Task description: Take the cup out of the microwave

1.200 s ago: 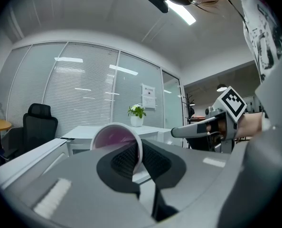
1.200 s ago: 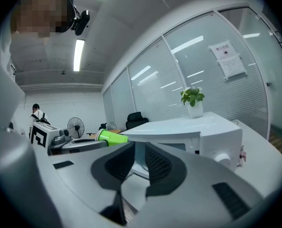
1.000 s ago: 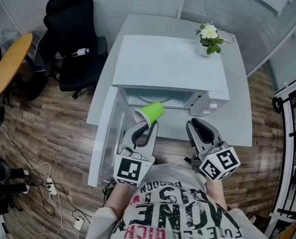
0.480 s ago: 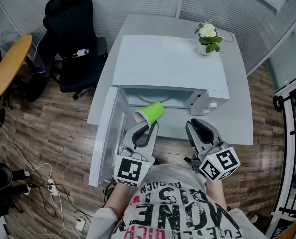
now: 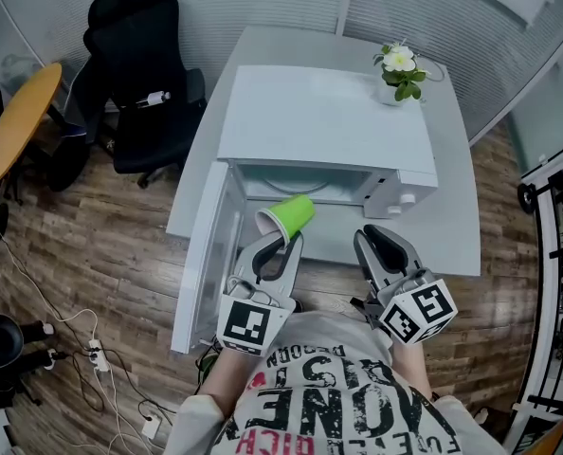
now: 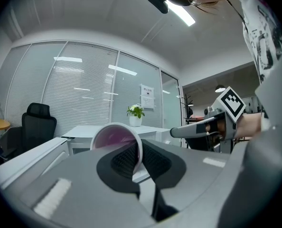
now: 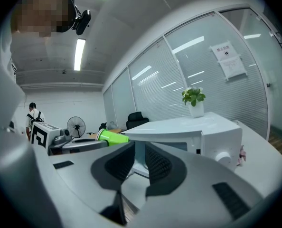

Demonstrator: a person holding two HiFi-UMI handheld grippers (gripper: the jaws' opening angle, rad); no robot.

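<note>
Head view: L gripper (image 5: 278, 242) jaws pinch cup (image 5: 288, 216) rim, cup tilted at open microwave (image 5: 329, 121) mouth. R gripper (image 5: 374, 240) jaws slightly apart, empty. Risk: thin rim grip, cup may pivot/slip.

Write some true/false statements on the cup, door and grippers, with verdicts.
1. The left gripper is shut on the cup at its rim. True.
2. The cup is upright. False: it lies tilted on its side, mouth toward the left gripper.
3. The door is shut. False: it stands open at the left.
4. The right gripper holds nothing. True: its jaws stand slightly apart with nothing between them.
</note>
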